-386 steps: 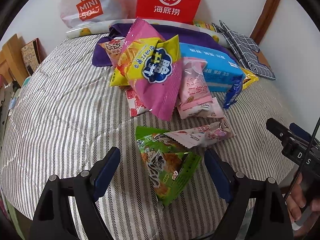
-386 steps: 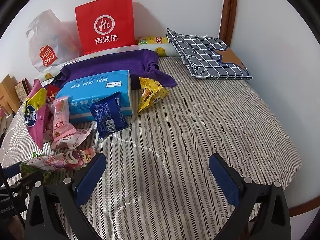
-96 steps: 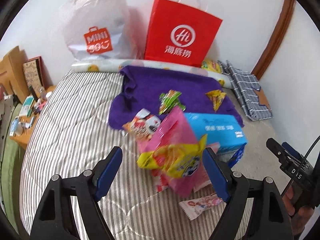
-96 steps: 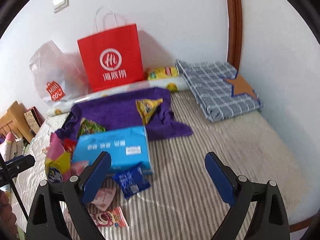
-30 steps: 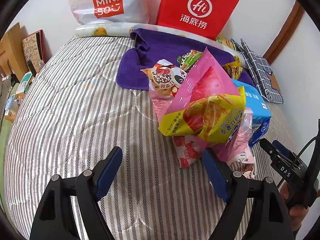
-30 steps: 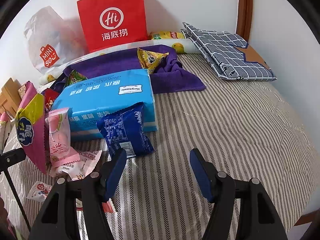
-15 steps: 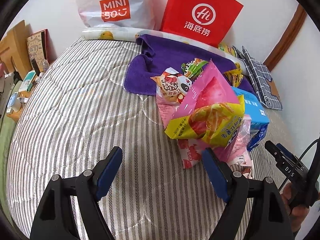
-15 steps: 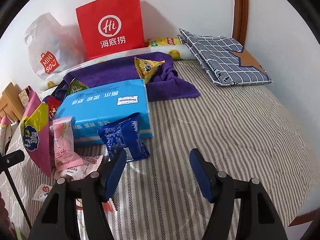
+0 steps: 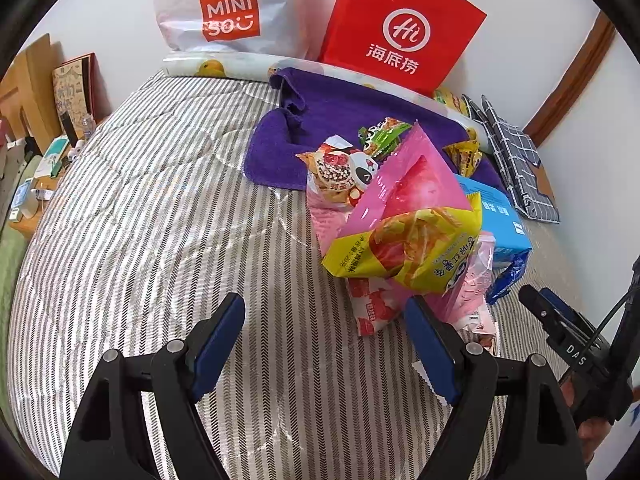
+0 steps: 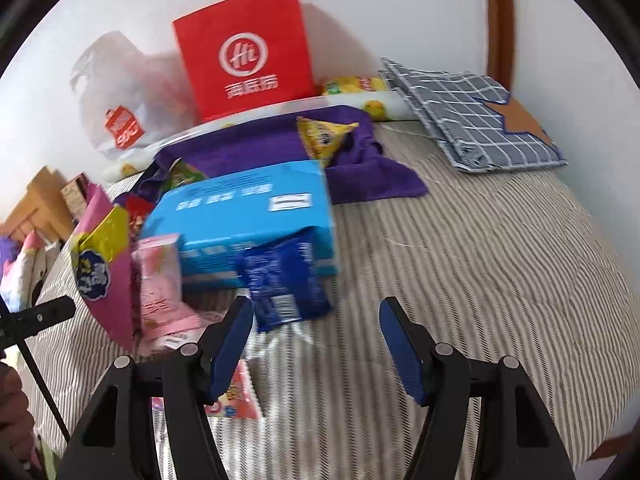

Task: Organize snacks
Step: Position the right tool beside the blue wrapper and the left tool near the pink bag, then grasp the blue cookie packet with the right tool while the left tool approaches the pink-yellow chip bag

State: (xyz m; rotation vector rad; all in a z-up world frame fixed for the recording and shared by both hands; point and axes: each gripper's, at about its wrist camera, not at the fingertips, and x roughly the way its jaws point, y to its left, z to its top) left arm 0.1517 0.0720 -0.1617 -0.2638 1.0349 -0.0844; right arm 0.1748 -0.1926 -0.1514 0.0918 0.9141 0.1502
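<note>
Snack packets lie piled on a striped bed. A big pink and yellow chip bag (image 9: 408,232) leans on a blue tissue pack (image 10: 248,216), with a red-white packet (image 9: 372,304) under it. A dark blue packet (image 10: 284,284) rests against the tissue pack's front. On the purple towel (image 9: 344,116) lie a green packet (image 9: 380,132) and a yellow packet (image 10: 324,136). My left gripper (image 9: 324,340) stands open over bare bedding, left of the pile. My right gripper (image 10: 316,340) is open just in front of the dark blue packet, nothing between its fingers.
A red paper bag (image 9: 400,28) and a white plastic bag (image 9: 228,8) stand against the back wall. A folded checked cloth (image 10: 476,120) lies at the bed's right rear. A bedside shelf (image 9: 36,128) with small items is at the left. Striped bedding (image 10: 480,248) spreads right.
Both views have pulled back and tilted up slightly; the right wrist view is now blurred from motion. The snacks have not moved and both grippers keep the same opening.
</note>
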